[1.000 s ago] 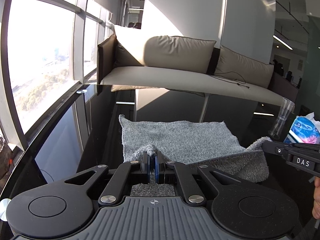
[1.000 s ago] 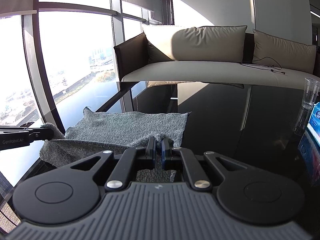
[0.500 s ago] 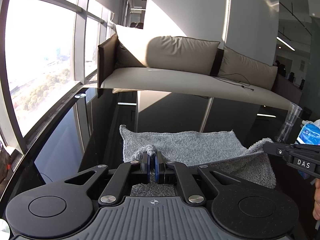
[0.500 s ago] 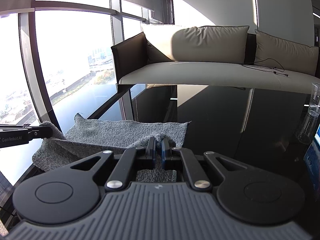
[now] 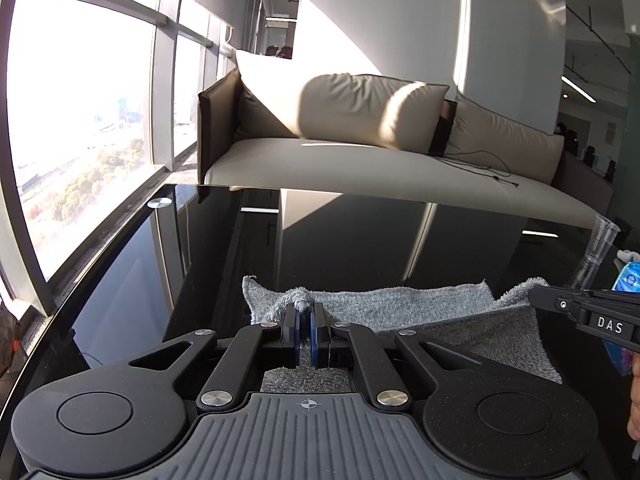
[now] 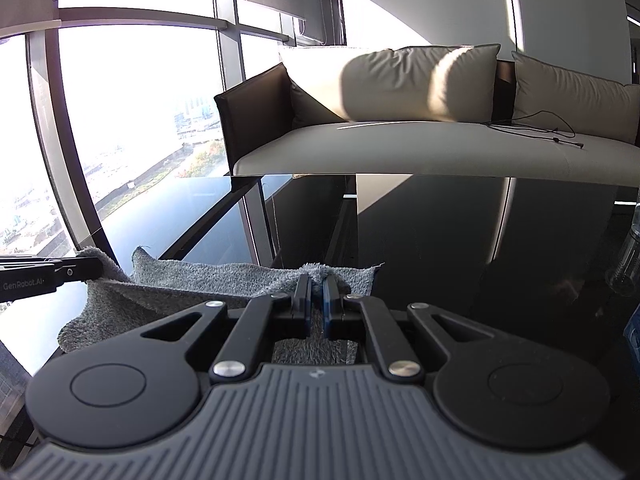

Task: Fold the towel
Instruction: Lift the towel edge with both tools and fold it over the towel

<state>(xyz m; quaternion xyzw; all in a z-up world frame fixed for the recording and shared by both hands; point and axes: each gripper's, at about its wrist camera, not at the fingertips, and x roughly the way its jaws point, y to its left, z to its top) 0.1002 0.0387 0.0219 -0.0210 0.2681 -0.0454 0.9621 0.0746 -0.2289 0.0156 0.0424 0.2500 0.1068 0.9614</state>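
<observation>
The grey towel [image 5: 404, 304] lies low in the frame on the glossy black worktop [image 5: 360, 240]. The left gripper [image 5: 306, 320] has its jaws pinched narrow on one raised corner, and the right gripper [image 6: 316, 292] likewise clamps another corner.

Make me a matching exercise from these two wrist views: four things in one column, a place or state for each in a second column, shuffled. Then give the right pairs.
Things
1. towel
2. left gripper
3. clear plastic cup
4. black cable

Places or states
A. lies on the sofa seat
B. stands on the black table at the right edge of the left wrist view
C. grey, near edge lifted off the table by both grippers
D. jaws shut on a bunched towel corner

Pairs: 1-C, 2-D, 3-B, 4-A

The right gripper pinches the other near corner likewise.
</observation>
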